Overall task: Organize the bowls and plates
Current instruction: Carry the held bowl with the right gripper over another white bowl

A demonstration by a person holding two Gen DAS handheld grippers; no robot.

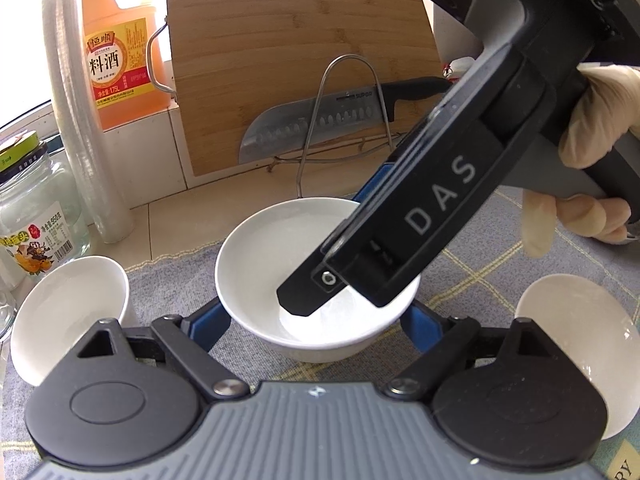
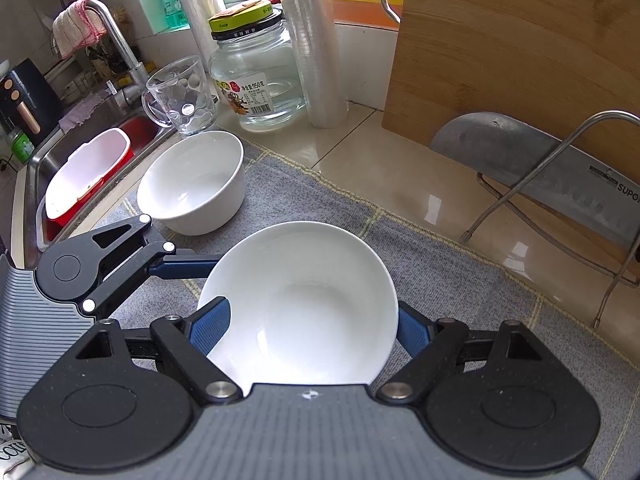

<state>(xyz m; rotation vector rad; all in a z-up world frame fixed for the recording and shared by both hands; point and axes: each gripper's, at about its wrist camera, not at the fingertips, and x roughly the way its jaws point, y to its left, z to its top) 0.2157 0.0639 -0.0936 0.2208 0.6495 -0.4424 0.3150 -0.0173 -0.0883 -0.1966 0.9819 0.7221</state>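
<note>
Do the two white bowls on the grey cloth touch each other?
Apart. The right wrist view shows a strip of grey cloth between the smaller bowl and the centre bowl.

Three white bowls (image 1: 316,280) (image 1: 68,312) (image 1: 580,356) upright on the grey cloth (image 1: 500,280)

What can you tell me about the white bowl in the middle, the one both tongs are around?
The middle bowl is plain, glossy white, ceramic by its look, round and fairly deep. It appears empty and clean. It sits upright on the grey checked cloth. The left tongs have a blue pad at each side of it, and the right tongs straddle it too, blue pads against its rim. Whether they squeeze it, I cannot tell. Another white bowl stands apart, nearer the sink.
</note>
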